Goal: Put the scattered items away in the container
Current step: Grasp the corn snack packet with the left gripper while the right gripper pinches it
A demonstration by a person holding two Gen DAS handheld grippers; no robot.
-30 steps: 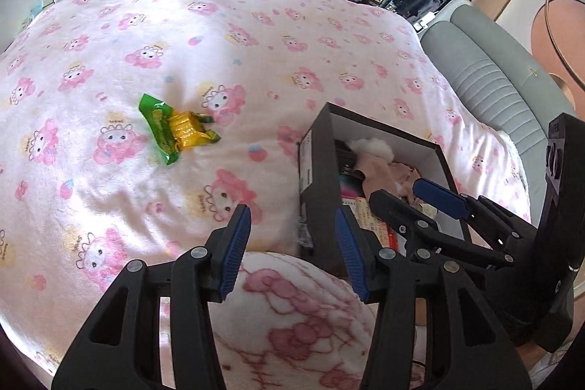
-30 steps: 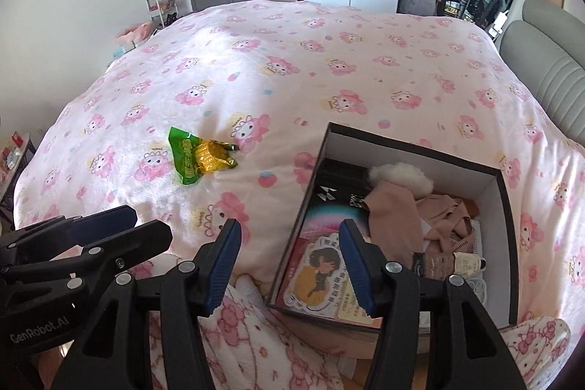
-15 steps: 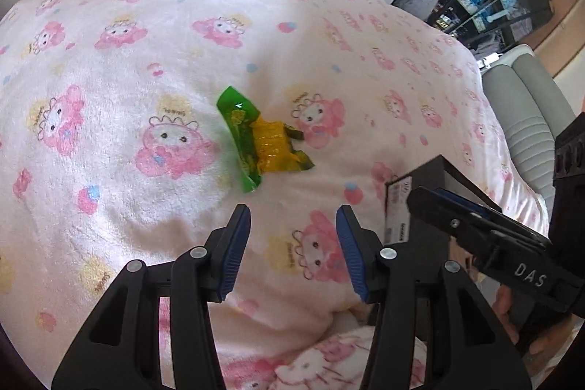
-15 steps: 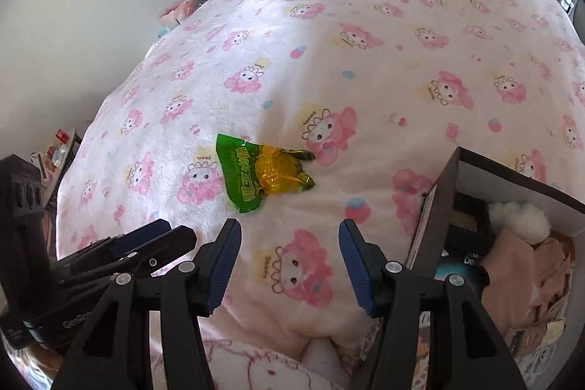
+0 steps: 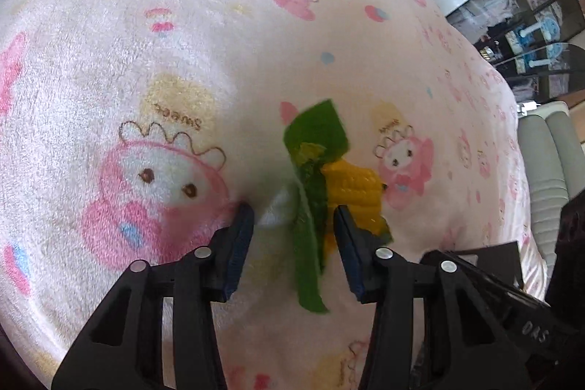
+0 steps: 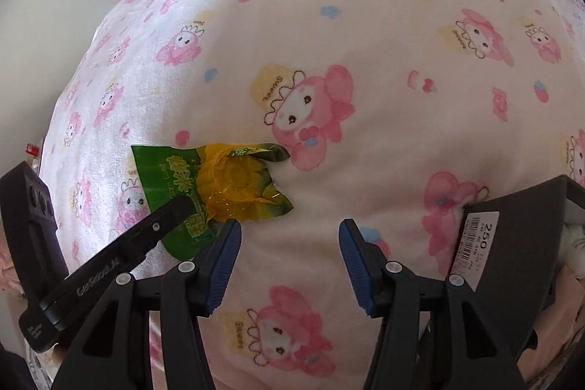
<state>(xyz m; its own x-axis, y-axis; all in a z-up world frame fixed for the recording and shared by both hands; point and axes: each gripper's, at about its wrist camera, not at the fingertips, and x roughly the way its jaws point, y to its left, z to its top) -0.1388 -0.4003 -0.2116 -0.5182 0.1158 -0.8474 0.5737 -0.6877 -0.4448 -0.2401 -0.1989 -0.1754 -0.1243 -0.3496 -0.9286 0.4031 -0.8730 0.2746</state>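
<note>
Snack packet (image 6: 215, 192) on the blanket (image 6: 365, 24), box (image 6: 519, 262) to its right.

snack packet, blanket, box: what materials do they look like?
Snack packet: thin glossy plastic film, green print with a clear yellow-looking window; it crinkles and glints.
Blanket: soft fleece or plush, matte; fuzzy nap, printed cartoon characters.
Box: likely rigid cardboard, matte dark finish; straight thin wall carrying a white barcode sticker.

Green-yellow packet (image 6: 210, 190) on pink cartoon-print blanket (image 6: 384, 35).
</note>
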